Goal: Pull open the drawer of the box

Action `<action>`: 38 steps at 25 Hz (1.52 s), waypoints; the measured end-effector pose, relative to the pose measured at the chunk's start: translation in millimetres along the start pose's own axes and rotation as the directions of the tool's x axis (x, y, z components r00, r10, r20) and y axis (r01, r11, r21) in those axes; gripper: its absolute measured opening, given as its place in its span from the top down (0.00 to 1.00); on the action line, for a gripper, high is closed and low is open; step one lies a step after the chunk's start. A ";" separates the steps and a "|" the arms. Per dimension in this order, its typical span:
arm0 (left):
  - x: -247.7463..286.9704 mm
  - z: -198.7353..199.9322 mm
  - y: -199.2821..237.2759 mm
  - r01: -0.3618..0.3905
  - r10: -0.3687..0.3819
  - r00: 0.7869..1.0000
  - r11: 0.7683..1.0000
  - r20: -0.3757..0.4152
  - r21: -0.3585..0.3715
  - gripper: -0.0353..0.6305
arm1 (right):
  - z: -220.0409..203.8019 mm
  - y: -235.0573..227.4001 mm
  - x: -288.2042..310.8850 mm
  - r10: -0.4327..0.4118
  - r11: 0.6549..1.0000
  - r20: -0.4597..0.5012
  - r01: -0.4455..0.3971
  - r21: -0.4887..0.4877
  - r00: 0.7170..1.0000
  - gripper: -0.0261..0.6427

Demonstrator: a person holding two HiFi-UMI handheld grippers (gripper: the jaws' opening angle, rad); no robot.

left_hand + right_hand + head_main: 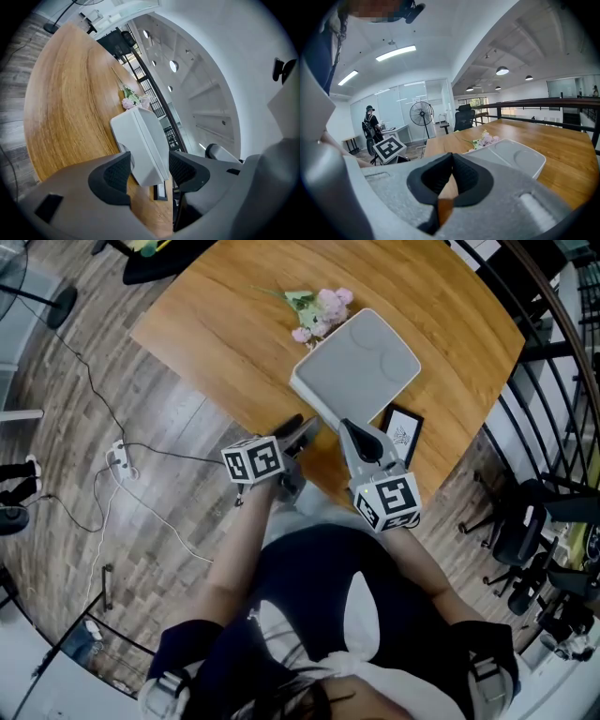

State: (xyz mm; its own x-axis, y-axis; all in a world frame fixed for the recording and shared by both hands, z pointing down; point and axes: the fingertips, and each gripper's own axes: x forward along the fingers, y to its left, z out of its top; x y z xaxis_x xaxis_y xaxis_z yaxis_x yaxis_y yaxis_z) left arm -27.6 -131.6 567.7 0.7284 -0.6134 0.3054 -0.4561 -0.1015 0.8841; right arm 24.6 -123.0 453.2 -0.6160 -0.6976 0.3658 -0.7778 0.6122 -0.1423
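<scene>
- Flat pale grey box (361,362), square with rounded corners, two shallow curved lines pressed into the lid
- Lying flat on the wooden bench (216,306), just ahead of both pairs of fingers, walls flush with nothing drawn out
- Fingers (117,174) of the left gripper (147,169) spread wide and holding nothing; near corner of the box framed in the gap just past the tips, contact unclear
- Curved grey recess (124,148) at the box's edge beside the left-hand finger
- Fingers of the right gripper (451,158) pressed together at the tips, empty, box just beyond and to their right
- Pink flowers (321,307) just beside the box's far side, farthest from the fingers
- Black-framed card (401,432) close to the right of the right gripper's fingers
</scene>
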 end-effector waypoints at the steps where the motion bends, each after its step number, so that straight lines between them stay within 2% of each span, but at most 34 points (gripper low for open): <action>1: 2.0 0.0 1.3 0.001 -0.002 1.000 1.000 -0.004 -0.005 0.57 | -0.4 -0.8 0.7 -0.001 1.000 -0.002 0.001 0.002 1.000 0.96; 14: 27.0 -8.6 16.2 0.036 -0.039 0.996 0.998 -0.077 -0.047 0.57 | -12.3 -11.7 6.5 -0.011 1.000 -0.028 0.011 0.028 1.000 0.96; 21: 32.4 -9.6 22.6 0.068 -0.077 0.994 0.991 -0.075 -0.115 0.57 | -15.4 -14.4 10.4 -0.013 0.999 -0.033 0.014 0.036 0.999 0.96; 31: 41.3 -13.4 22.5 0.098 -0.112 0.988 0.986 -0.104 -0.131 0.58 | -20.3 -20.6 10.5 -0.019 0.999 -0.046 0.021 0.048 0.999 0.96; 38: 45.4 -14.6 21.0 0.170 -0.187 0.977 0.972 -0.100 -0.160 0.60 | -20.4 -22.2 11.1 -0.018 0.998 -0.041 0.020 0.057 0.999 0.96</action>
State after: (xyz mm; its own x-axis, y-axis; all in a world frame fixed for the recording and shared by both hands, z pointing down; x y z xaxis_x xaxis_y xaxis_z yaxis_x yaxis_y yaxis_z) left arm 3.3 -150.1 605.2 0.8482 -0.5023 0.1681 -0.2378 -0.0775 0.9682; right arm 37.6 -136.7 479.2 -0.5963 -0.6929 0.4055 -0.7960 0.5757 -0.1869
